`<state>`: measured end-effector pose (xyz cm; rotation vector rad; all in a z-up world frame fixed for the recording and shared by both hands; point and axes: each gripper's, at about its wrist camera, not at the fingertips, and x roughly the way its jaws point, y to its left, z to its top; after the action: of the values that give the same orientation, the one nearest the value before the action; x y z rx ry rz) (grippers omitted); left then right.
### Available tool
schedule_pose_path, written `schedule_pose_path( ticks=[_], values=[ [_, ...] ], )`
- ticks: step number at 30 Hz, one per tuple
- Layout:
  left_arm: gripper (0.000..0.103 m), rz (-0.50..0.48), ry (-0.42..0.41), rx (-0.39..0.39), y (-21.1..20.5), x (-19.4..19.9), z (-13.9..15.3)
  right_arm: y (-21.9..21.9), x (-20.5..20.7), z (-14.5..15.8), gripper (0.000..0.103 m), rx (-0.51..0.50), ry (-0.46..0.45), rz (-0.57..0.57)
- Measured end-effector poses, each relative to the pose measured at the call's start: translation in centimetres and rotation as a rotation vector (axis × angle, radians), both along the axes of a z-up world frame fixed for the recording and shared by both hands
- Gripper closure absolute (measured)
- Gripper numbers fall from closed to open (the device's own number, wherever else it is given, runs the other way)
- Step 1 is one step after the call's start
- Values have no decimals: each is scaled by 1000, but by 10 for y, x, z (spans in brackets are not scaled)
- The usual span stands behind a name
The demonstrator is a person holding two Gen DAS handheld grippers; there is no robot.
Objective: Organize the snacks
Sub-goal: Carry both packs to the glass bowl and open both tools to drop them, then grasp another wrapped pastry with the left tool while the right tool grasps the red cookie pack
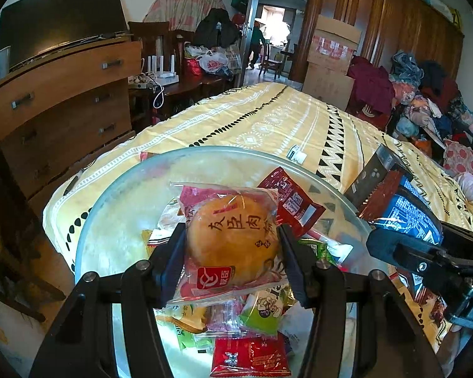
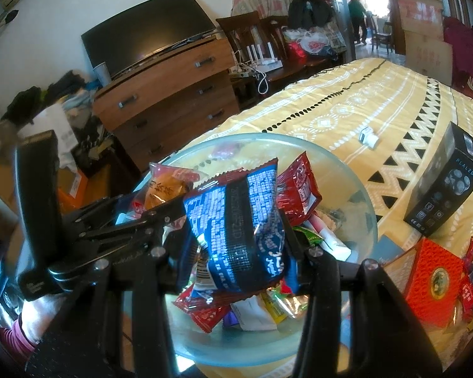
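Golden wrapped pastry (image 1: 233, 239) clamped in left hand-held gripper (image 1: 233, 245); right (image 2: 236, 236) grips blue packet (image 2: 236, 220).

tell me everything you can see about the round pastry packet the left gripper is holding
The pastry packet is a clear plastic wrapper with crimped edges around one round golden-brown cake. Dark characters are printed across the front, and a red logo patch sits at its lower end. The left gripper clamps it from both sides, its pads pressing on the cake's edges. It is held face-up above the glass bowl, over the other snack packets lying there.
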<state>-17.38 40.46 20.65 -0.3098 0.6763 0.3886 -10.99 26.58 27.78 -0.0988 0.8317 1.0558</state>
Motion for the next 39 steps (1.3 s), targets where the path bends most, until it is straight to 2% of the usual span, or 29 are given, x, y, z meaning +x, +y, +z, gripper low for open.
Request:
schedule_pose_path(
  ticks=[3, 5, 9, 10, 16, 18, 21, 22, 23, 24, 26, 27, 28, 31, 34, 36, 38, 39],
  values=[
    [43, 6, 6, -4, 3, 1, -1, 2, 0, 0, 54, -5, 0, 3],
    [42, 13, 2, -5, 3, 0, 0, 2, 0, -1, 49, -10, -4, 1],
    [33, 17, 8, -1, 3, 1, -1, 1, 0, -2, 43, -7, -2, -2],
    [33, 17, 11, 0, 2, 1, -1, 0, 0, -2, 39, -7, -2, 0],
    [31, 18, 10, 3, 0, 0, 1, -7, -7, 9, 36, 15, -28, -6],
    [31, 21, -30, 17, -4, -7, 11, -17, -17, 23, 36, 50, -79, -6],
    [30, 18, -179, 70, -19, -29, 41, -50, -47, 55, 35, 111, -265, -66],
    [27, 16, -228, 94, -27, -35, 51, -67, -61, 66, 20, 141, -357, -115],
    [14, 7, -289, 118, -39, -42, 64, -90, -78, 75, 1, 180, -459, -179],
    [2, -5, -327, 129, -50, -46, 73, -114, -94, 80, 0, 224, -541, -256],
    [0, -38, -407, 162, -82, -51, 87, -149, -115, 76, 0, 280, -623, -349],
    [0, -53, -417, 182, -96, -50, 91, -162, -120, 73, 0, 284, -625, -360],
    [0, -78, -422, 197, -113, -47, 93, -176, -123, 65, 0, 265, -604, -366],
    [0, -287, -433, 158, -171, -35, 88, -219, -127, 31, 0, 154, -536, -444],
    [0, -466, -342, 152, -233, -15, 63, -263, -108, -20, 0, -28, -304, -495],
    [0, -578, -252, 143, -267, 0, 38, -310, -88, -67, 2, -122, -88, -602],
    [0, -656, -163, 127, -295, 14, 11, -356, -72, -101, 17, -134, 77, -733],
    [0, -680, -129, 122, -304, 20, -1, -373, -66, -113, 20, -130, 136, -779]
  ],
)
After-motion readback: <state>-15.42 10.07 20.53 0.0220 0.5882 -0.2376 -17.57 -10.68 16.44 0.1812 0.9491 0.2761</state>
